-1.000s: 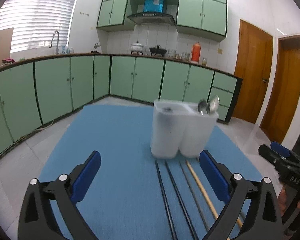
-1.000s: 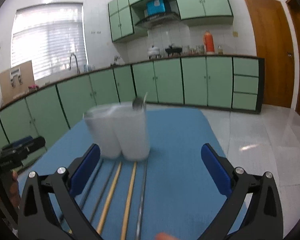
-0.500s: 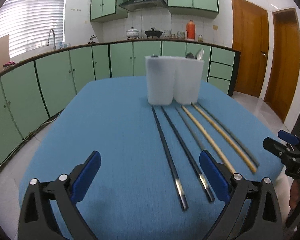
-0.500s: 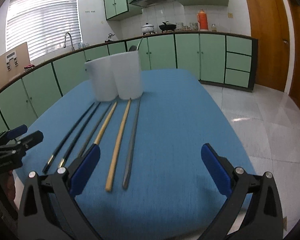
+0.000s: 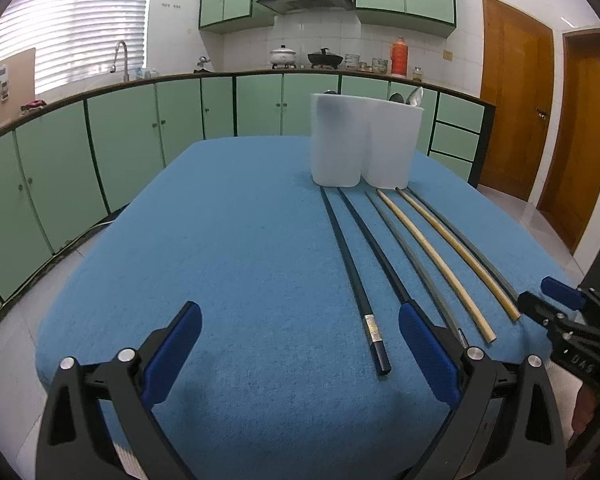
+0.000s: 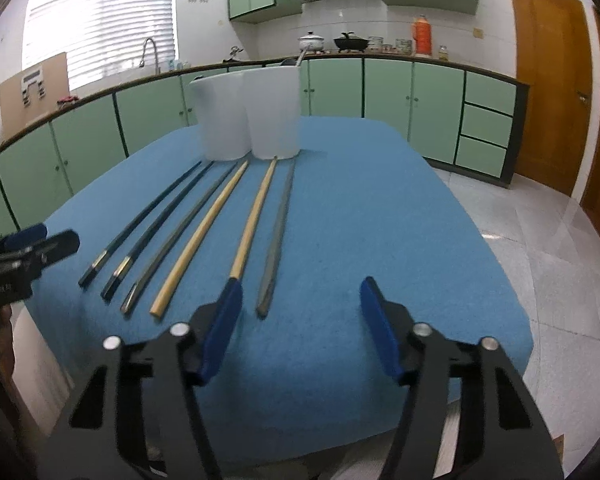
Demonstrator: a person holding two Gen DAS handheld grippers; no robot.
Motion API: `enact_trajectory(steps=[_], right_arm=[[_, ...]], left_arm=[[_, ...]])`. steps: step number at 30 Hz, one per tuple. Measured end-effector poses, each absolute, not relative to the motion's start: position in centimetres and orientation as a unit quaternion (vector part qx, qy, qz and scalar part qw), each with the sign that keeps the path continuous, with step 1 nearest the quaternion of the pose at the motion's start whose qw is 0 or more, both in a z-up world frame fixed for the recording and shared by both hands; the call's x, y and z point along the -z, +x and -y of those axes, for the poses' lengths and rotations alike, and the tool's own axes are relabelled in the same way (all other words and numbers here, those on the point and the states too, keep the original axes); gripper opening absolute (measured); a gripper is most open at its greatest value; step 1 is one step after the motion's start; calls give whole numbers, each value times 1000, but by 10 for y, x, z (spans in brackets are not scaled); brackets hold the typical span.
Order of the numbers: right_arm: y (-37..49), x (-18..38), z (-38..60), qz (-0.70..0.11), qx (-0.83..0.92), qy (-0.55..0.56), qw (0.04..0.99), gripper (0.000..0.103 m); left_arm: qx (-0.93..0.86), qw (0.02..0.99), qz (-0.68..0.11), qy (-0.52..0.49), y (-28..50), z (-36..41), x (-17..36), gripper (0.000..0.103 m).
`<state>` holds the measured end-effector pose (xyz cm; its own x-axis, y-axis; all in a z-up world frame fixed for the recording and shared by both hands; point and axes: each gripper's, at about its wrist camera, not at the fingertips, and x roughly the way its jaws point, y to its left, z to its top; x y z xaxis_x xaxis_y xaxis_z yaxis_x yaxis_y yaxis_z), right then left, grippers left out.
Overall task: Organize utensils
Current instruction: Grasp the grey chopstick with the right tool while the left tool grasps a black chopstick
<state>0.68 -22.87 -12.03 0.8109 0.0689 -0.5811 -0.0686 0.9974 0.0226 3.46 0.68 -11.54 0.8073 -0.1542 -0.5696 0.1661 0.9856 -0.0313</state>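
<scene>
Six chopsticks (image 6: 216, 216) lie side by side on the blue tablecloth (image 5: 228, 264) before a white holder (image 5: 364, 146); green cabinets (image 5: 140, 136) ring the kitchen. Left gripper (image 5: 300, 332) and right gripper (image 6: 300, 312) hover with jaws spread, holding nothing.

My left gripper (image 5: 300, 336) hung wide open over the blue tabletop (image 5: 228, 240). Six chopsticks (image 5: 404, 248) lay side by side before the white holder (image 5: 364, 144). My right gripper (image 5: 560, 312) showed at the right edge.

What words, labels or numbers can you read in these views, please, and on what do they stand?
"UAS", roughly, in small pale letters on the right gripper, seen in the left wrist view.
Print on the left gripper in the right wrist view: too blurred to read.
Nothing else legible.
</scene>
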Motion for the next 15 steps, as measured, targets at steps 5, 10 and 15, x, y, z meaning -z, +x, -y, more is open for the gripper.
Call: enact_trajectory(steps=[5, 10, 15], right_arm=[[6, 124, 224, -305, -40, -10, 951, 36], [4, 123, 220, -303, -47, -11, 952, 27], [0, 122, 213, -302, -52, -21, 952, 21]], left_arm=[[84, 950, -300, 12, 35, -6, 115, 97], [83, 950, -301, 9, 36, -7, 115, 97], [85, 950, -302, 9, 35, -6, 114, 97]])
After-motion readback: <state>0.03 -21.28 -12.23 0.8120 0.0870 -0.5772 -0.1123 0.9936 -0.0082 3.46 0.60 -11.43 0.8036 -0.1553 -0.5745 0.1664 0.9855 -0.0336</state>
